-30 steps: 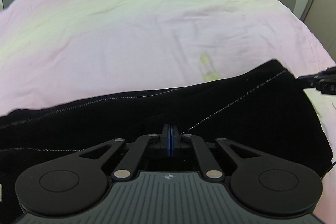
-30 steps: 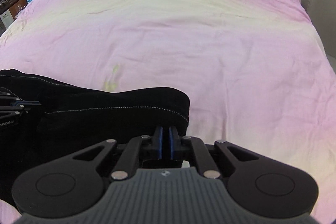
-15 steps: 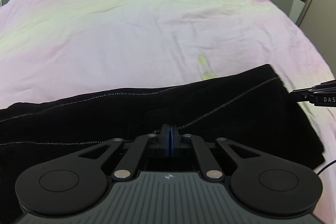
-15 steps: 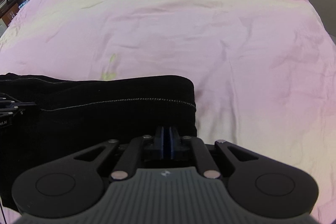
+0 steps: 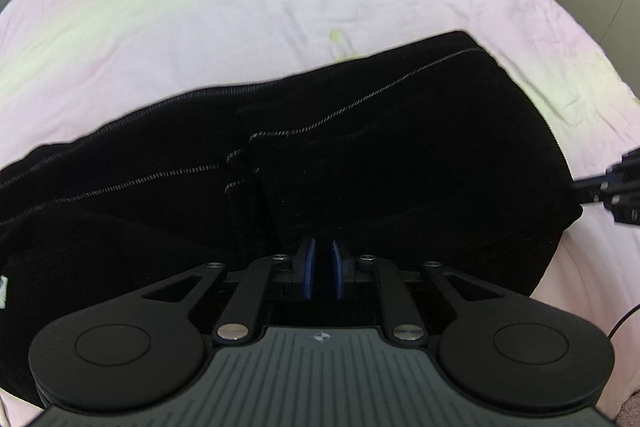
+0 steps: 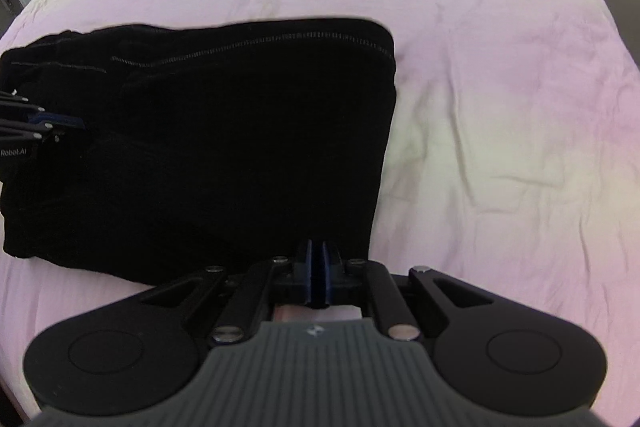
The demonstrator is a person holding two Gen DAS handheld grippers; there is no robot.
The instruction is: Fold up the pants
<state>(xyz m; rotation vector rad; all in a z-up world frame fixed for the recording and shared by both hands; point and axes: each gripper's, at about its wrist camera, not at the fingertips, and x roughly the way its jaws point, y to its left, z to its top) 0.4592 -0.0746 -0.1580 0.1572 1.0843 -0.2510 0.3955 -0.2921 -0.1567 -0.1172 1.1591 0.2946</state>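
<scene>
Pink bedsheet (image 5: 240, 7) fills both views, wrinkled, spread ahead of and beside both tools. Black pants (image 5: 380, 147) lie folded on it in a thick stack with pale stitch lines across the top; in the left wrist view the stack sits straight ahead of the tool and runs off to its left, in the right wrist view the pants (image 6: 220, 147) sit ahead and to the left, their right edge almost in line with the fingers. Both tools tilt steeply down toward the bed. Left gripper (image 5: 322, 269): blue pads parted by a narrow gap, jaws have just been opening, near edge of the pants right at the tips, nothing pinched that shows. Right gripper (image 6: 317, 277): pads pressed together, clenched, at the near right corner of the stack; cannot tell if fabric is caught between them.
</scene>
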